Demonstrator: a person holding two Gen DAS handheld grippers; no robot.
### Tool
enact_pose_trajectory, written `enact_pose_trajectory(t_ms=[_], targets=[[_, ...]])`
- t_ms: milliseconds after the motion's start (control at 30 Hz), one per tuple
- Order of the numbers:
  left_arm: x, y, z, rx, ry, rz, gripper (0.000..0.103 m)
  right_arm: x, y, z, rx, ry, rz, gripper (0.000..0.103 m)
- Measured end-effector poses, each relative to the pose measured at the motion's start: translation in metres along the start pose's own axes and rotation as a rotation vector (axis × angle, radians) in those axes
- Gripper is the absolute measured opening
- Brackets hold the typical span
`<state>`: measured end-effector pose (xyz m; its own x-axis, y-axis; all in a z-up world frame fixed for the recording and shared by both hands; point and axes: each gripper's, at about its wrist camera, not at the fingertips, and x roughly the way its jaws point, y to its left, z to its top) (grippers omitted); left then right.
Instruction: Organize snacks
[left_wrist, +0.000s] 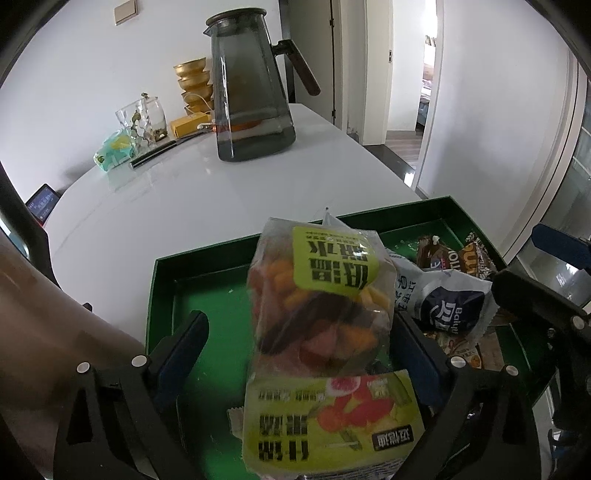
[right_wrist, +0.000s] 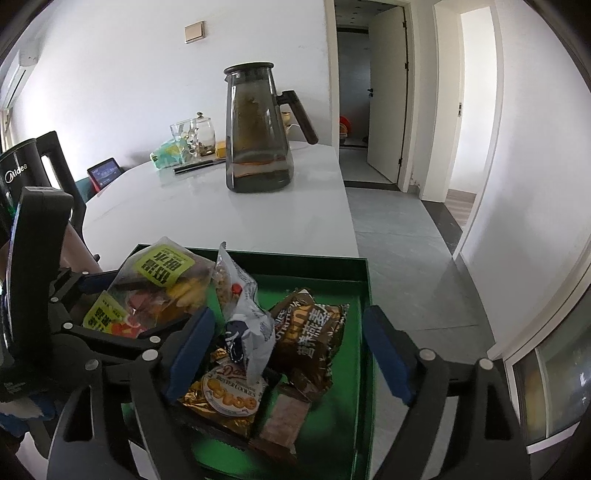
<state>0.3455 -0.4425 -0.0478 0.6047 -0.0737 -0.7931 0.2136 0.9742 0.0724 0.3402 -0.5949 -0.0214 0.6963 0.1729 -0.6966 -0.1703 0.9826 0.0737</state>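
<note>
- We are looking at a green tray (left_wrist: 162, 291) that is sitting at the near edge of a white table (left_wrist: 184, 199), and the snacks are lying inside it.
- The left gripper (left_wrist: 299, 354) is hanging over the left part of the tray. Its jaws are standing wide apart, and the clear bag of dried fruit (left_wrist: 321, 306) with yellow-green labels is lying between them. The left pad is clearly apart from the bag; on the right side we cannot tell if the pad is touching the bag.
- The right gripper (right_wrist: 288, 350) is hanging over the right part of the tray, also with its jaws spread wide. No pad is pressing on anything.
- Between its fingers we are seeing a small pile: a white and dark blue packet (right_wrist: 251, 332) is leaning on a brown packet (right_wrist: 314, 336), and a gold packet of butter cookies (right_wrist: 229, 395) is lying in front of them. A small pinkish wrapped bar (right_wrist: 288, 417) is lying just beside the cookies.
- In the right wrist view the fruit bag is sitting at the far left corner of the tray, just beside the white packet.
- Further back on the table a dark glass pitcher (right_wrist: 258, 136) with a side handle is standing upright, well apart from the tray. Behind it some glass jars (right_wrist: 195, 136) are standing near the wall.
- A black kettle (right_wrist: 22, 177) is showing at the left edge of the right wrist view.
</note>
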Motion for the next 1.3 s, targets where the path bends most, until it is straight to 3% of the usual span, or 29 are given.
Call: enact_pose_trajectory(t_ms=[500,867,967,1300], targets=[[-0.038,-0.011,0.008,0.011,-0.062,-0.048,0.096,-0.038,-0.013,-0.004,0.033,-0.032,-0.074,0.103],[-0.109,-0.033,-0.009,0.095,-0.152,-0.144,0.099,-0.115,-0.021,-0.013,0.043,-0.070,-0.170,0.103],[-0.135,-0.031,-0.019,0.107,-0.176,-0.179,0.099,-0.138,-0.017,-0.016,0.041,-0.087,-0.177,0.103],[-0.201,-0.001,-0.057,0.118,-0.221,-0.169,0.099,-0.199,0.038,-0.043,0.006,-0.091,-0.152,0.103]])
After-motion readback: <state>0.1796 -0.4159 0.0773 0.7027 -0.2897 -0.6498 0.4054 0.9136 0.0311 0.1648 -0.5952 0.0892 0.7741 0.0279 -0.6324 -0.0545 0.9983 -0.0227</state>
